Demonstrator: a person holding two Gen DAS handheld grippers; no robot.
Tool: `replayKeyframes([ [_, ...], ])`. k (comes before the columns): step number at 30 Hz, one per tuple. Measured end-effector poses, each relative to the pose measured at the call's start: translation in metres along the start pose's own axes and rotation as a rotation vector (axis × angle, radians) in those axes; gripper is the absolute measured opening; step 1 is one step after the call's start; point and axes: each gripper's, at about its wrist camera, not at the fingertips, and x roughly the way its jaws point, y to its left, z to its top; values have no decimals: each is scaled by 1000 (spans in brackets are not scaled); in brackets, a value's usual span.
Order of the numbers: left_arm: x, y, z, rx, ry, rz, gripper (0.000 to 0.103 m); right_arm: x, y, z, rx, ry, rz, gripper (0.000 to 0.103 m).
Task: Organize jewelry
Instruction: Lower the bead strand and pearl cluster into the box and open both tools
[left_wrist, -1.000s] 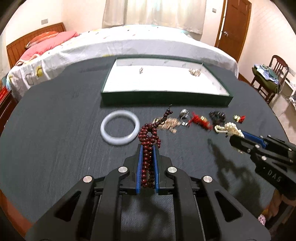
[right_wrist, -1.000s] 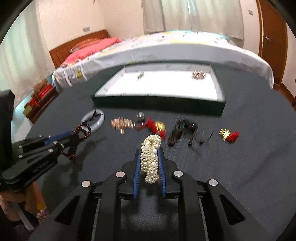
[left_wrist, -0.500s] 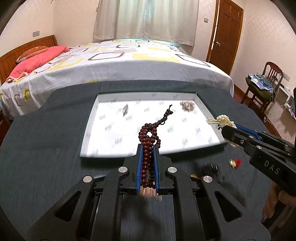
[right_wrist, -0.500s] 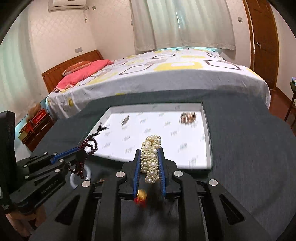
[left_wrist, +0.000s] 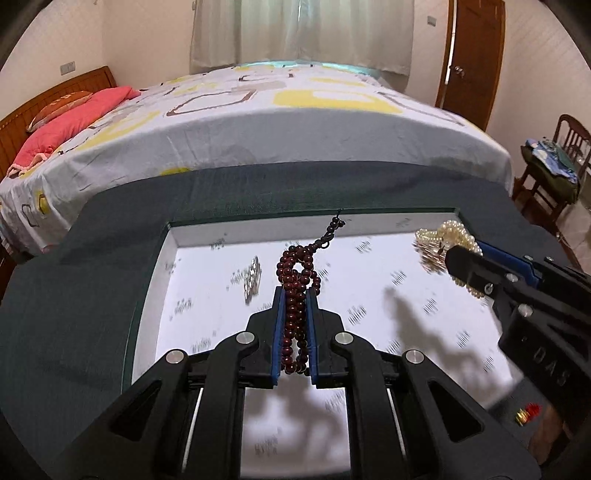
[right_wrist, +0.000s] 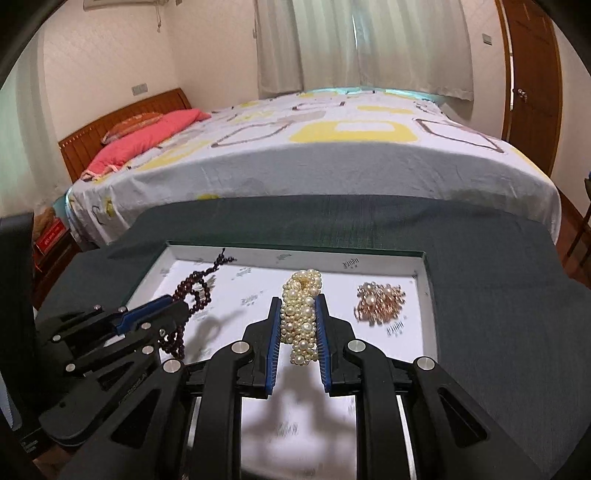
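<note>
A home bedroom: a made bed (right_wrist: 332, 147), curtained window (right_wrist: 362, 44), wooden door (right_wrist: 532, 81).

Dark-red beads (left_wrist: 294, 291), cream pearls (right_wrist: 302, 314)

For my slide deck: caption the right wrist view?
Right tongs carry a pearl bracelet over the tray, beside a brooch.

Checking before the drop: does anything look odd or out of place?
Nothing stands out. Left gripper clamps the dark red bead string, right gripper the pearl piece, both over the tray.
</note>
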Motion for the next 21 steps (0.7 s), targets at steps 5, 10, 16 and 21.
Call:
replayKeyframes([
  [5,28,2,12,-5,47,17,11,30,-5,7,4,60,-15,18],
  [10,47,2,16,0,103,20,11,46,-9,10,4,103,-23,18],
  [16,57,0,20,12,130,24,11,58,-10,12,10,142,-20,19],
  [21,59,0,21,17,140,23,28,62,-10,13,13,156,-22,20],
])
